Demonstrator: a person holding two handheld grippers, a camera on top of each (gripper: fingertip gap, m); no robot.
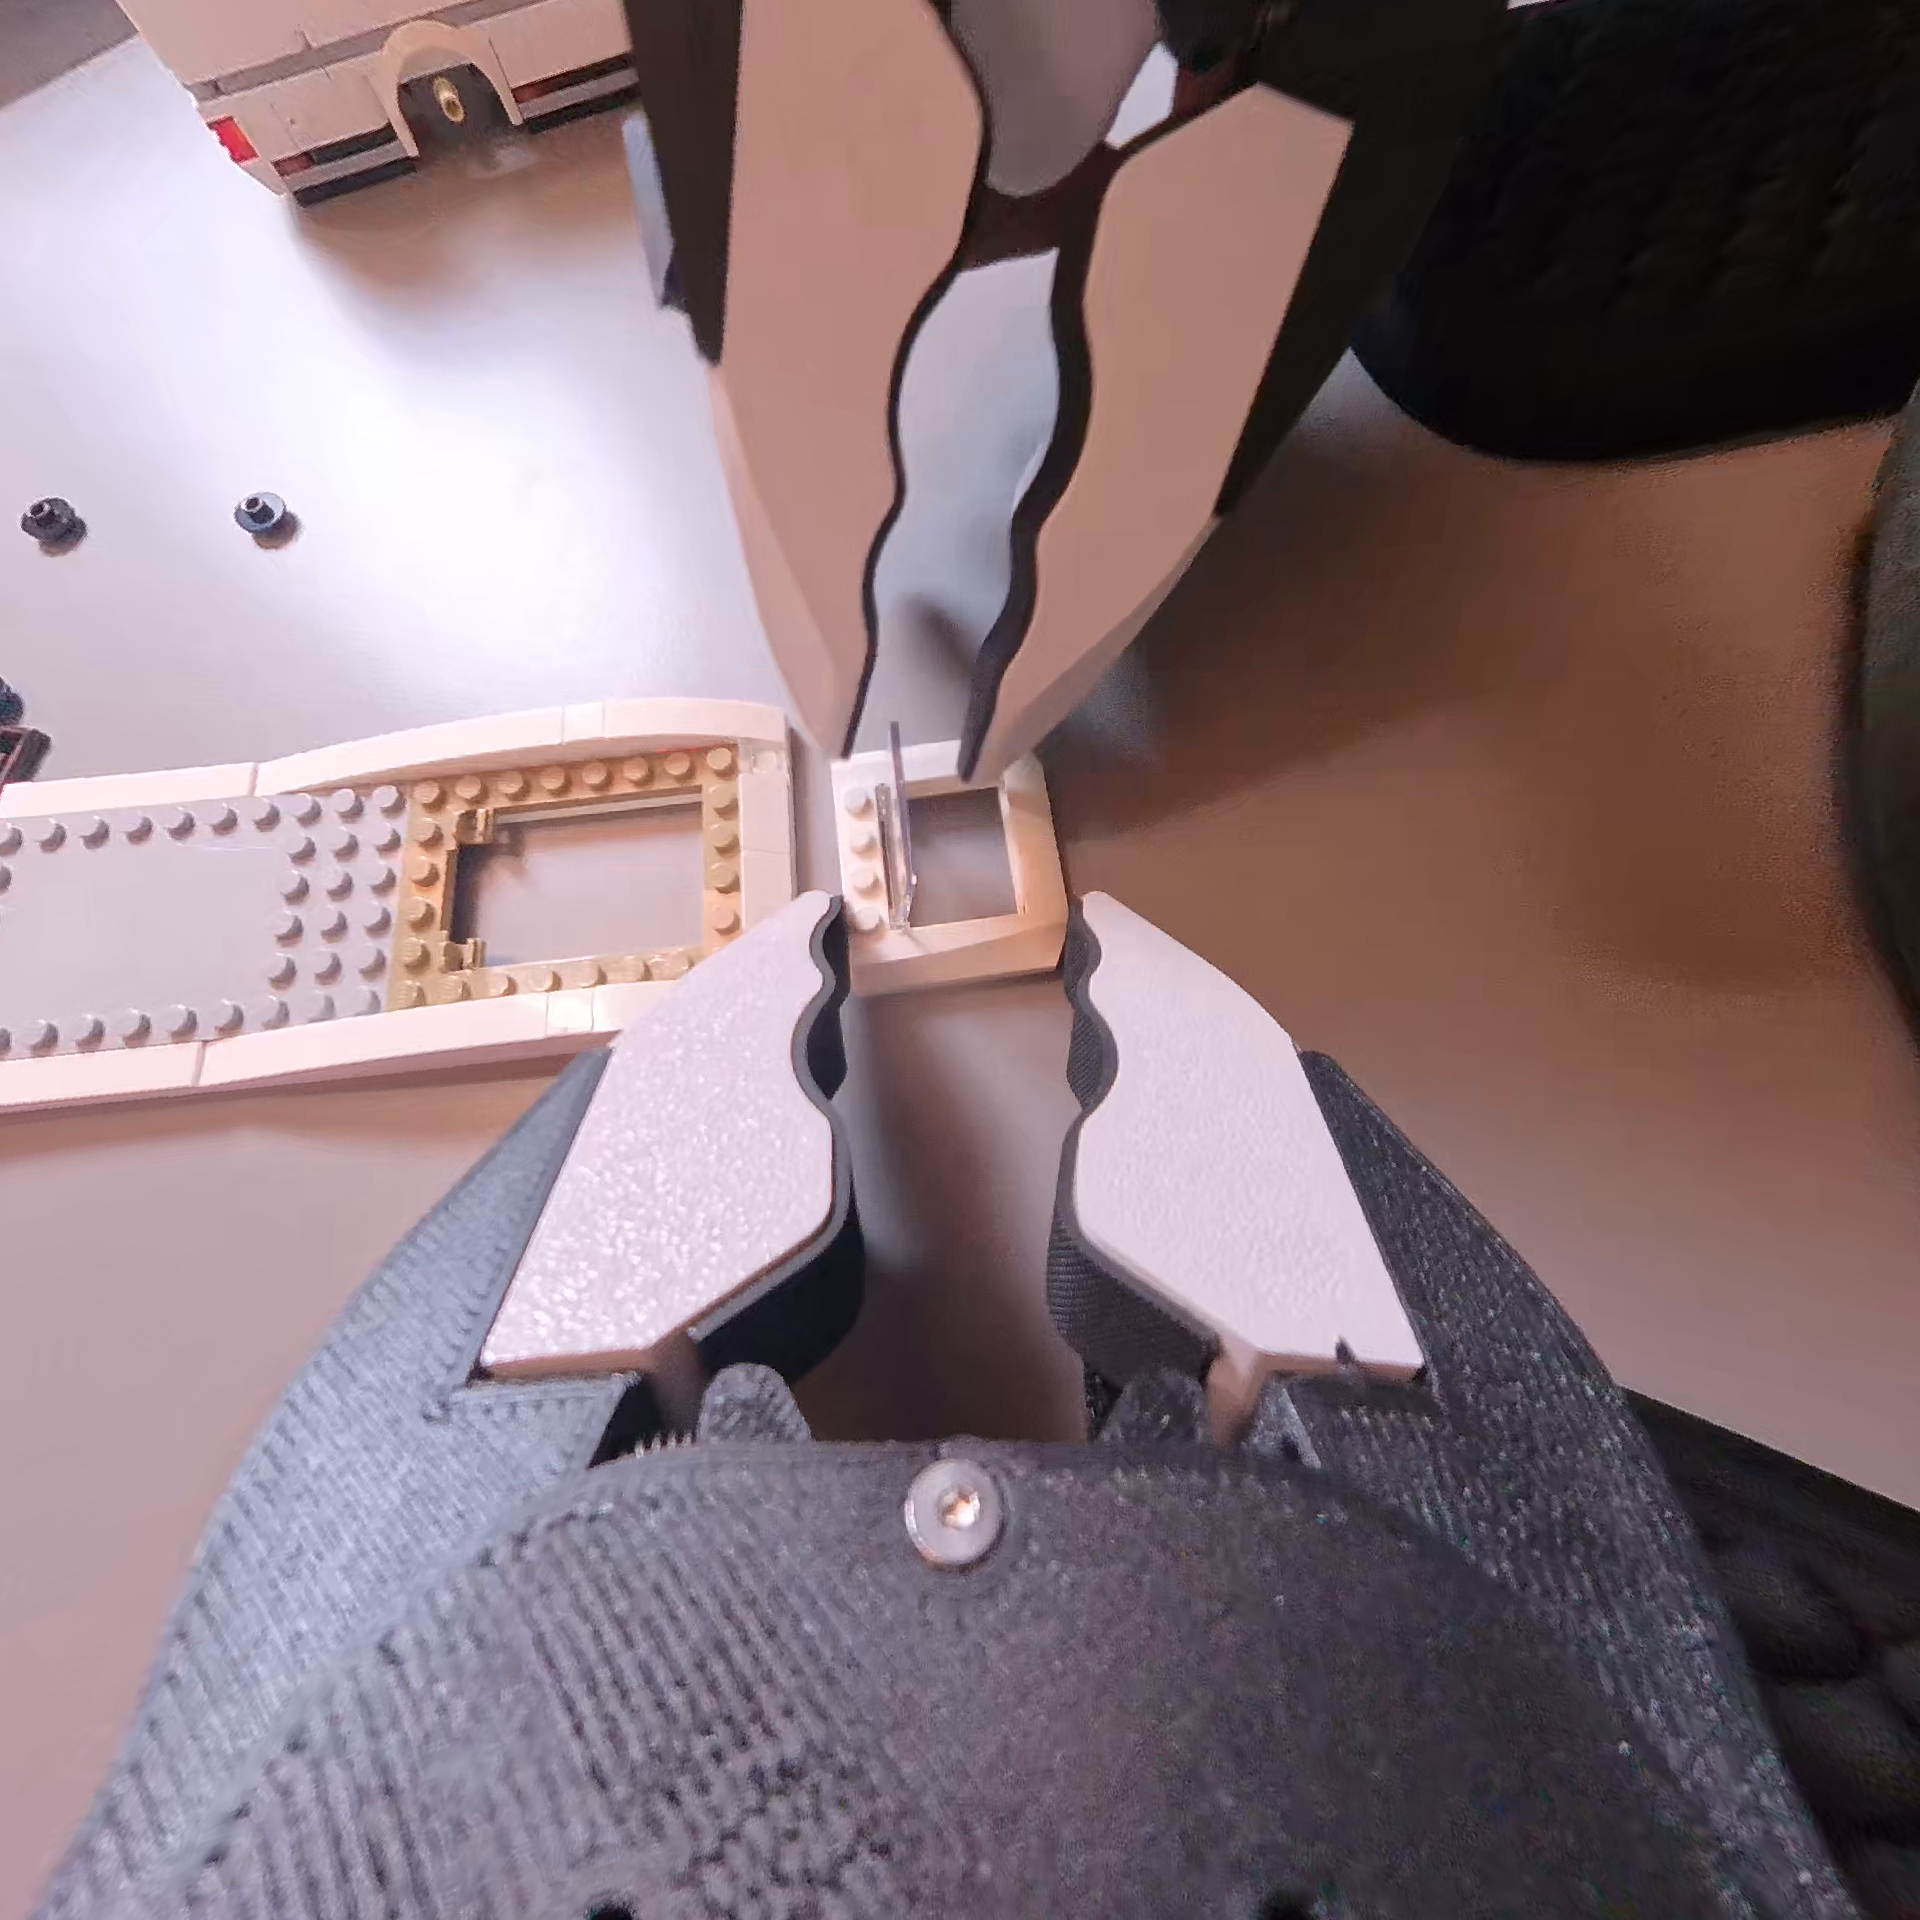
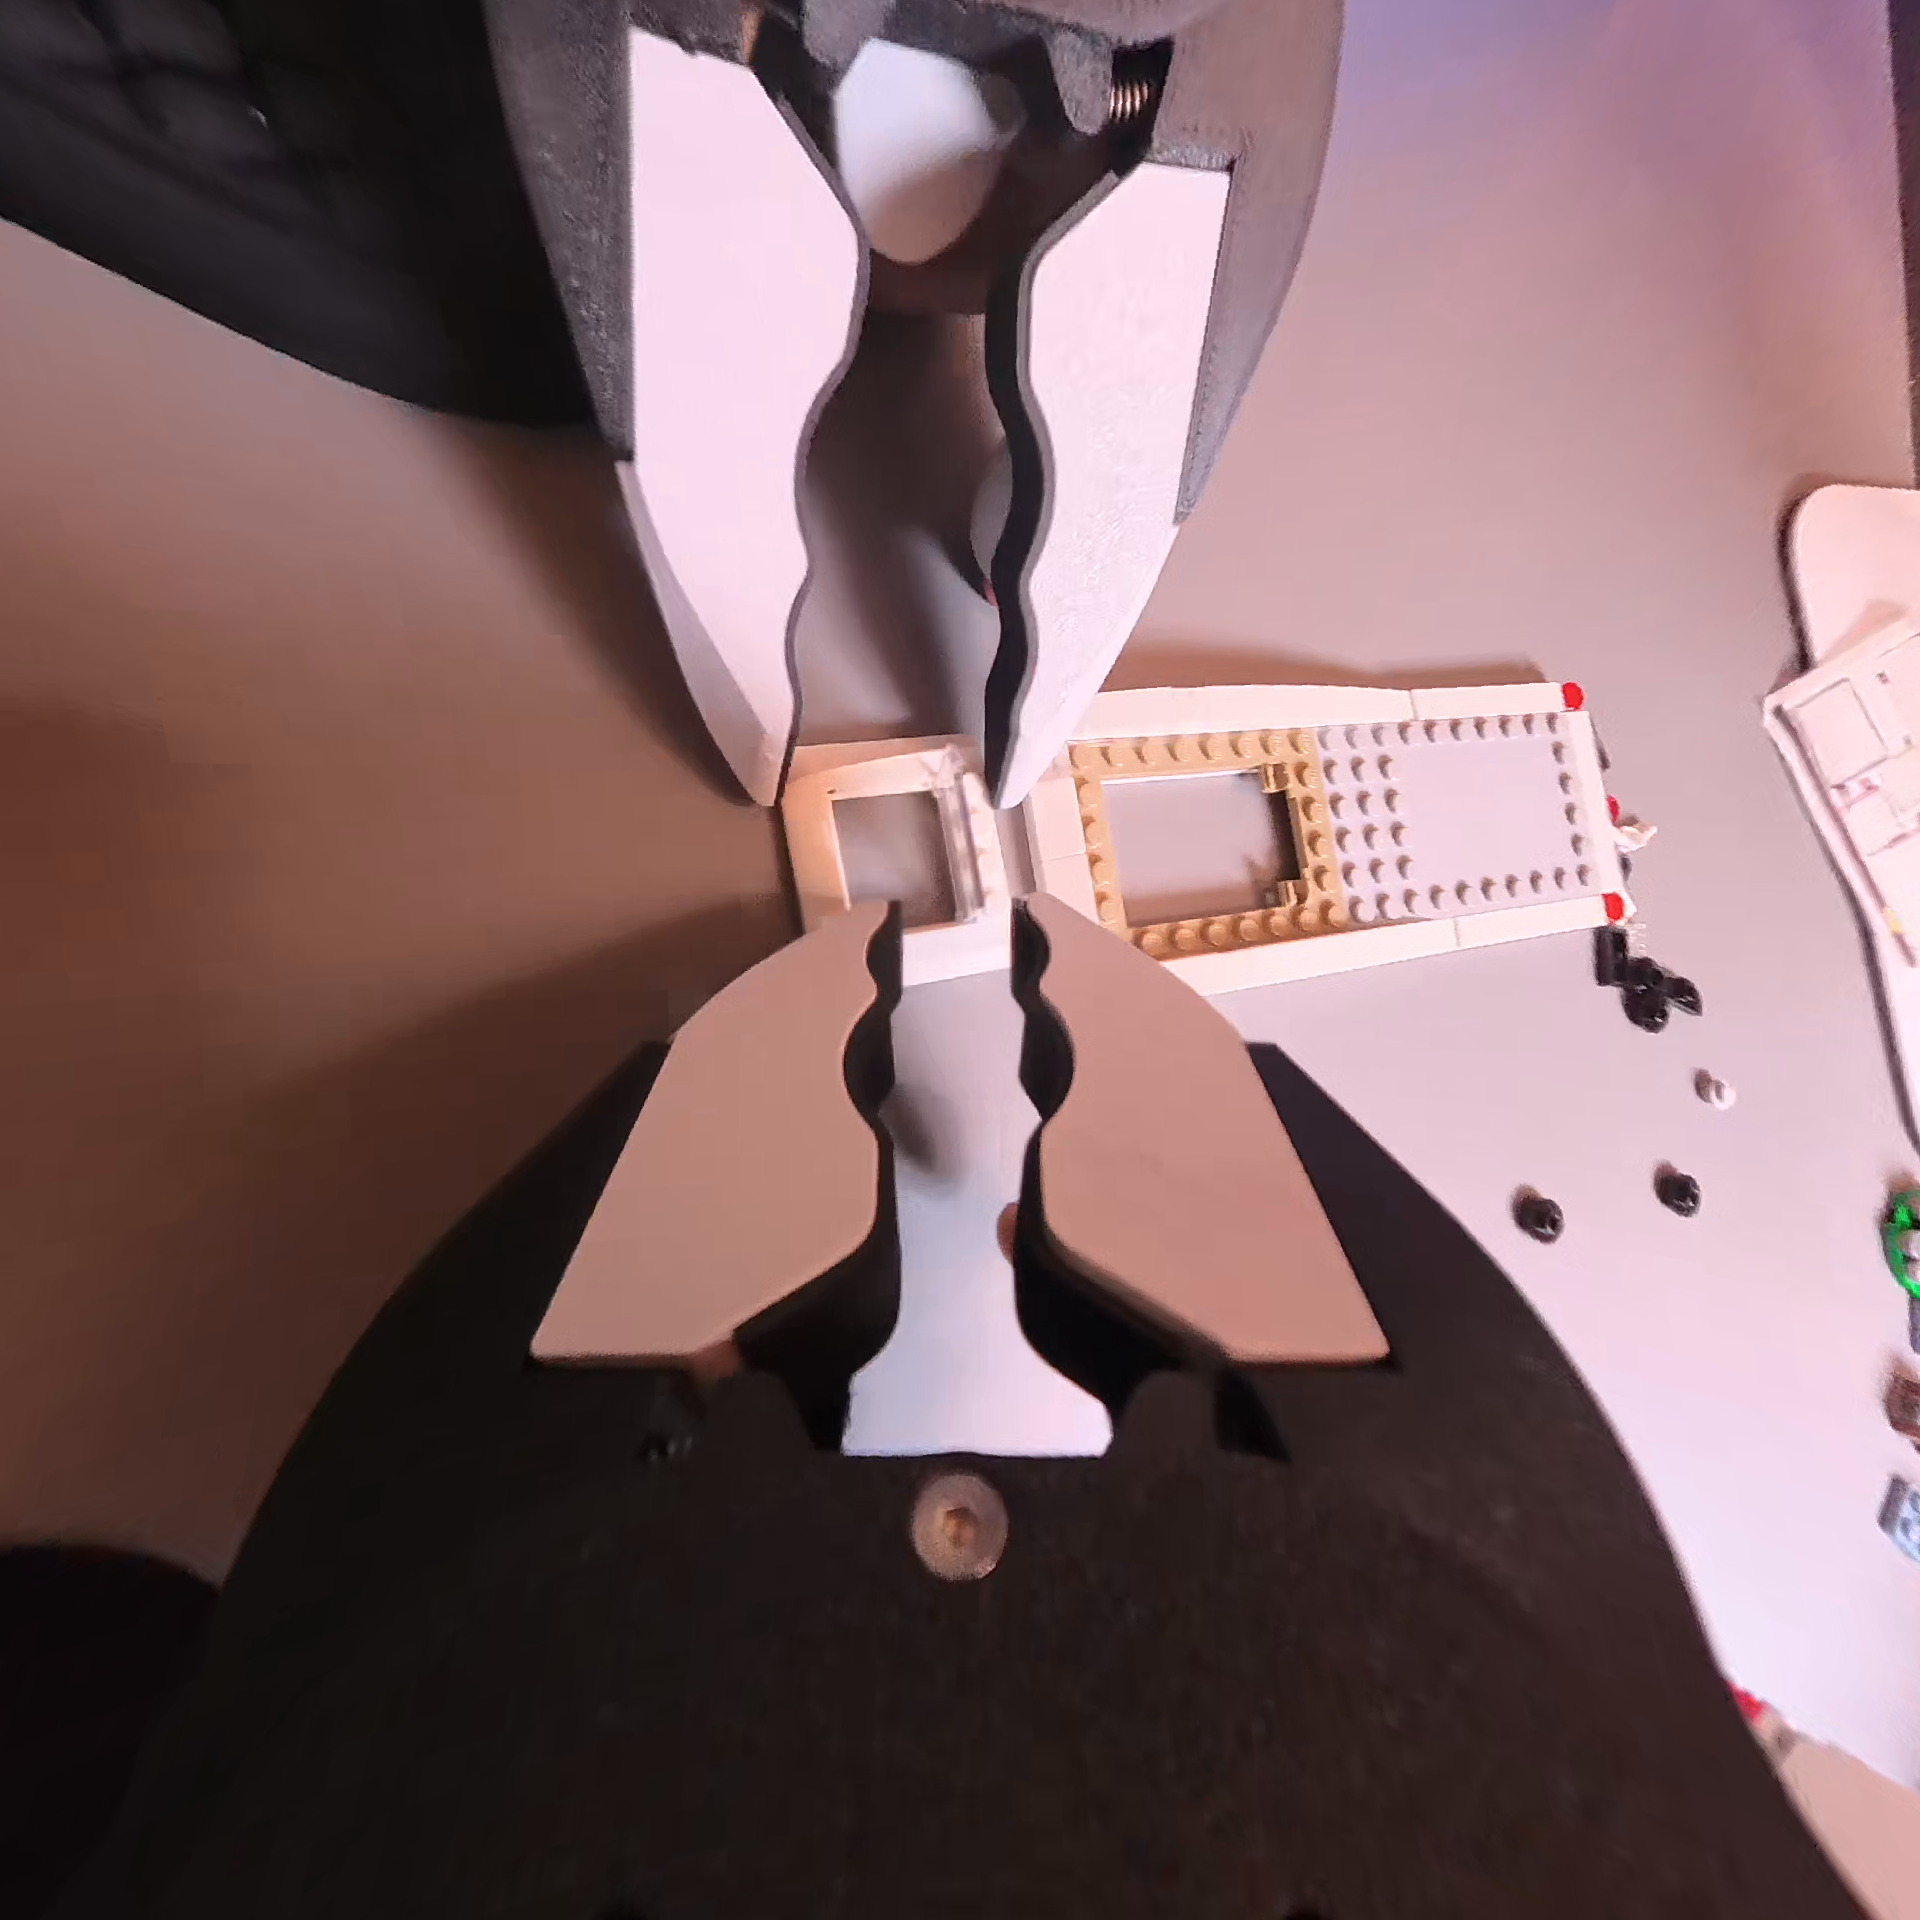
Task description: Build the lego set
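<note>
Tongs flank a white window frame (image 1: 1034, 831); left gripper (image 1: 956, 909) clamps its sides; right gripper (image 2: 956, 914) gapes, empty, over its clear pane (image 1: 899, 821).

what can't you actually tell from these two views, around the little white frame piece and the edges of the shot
- Left gripper: whether its pads press the white frame piece; too close to call.
- Clear panel: seating unclear.
- Tan vehicle: cut by top edge, left wrist view.
- Green part: cut by right edge, right wrist view.
</note>
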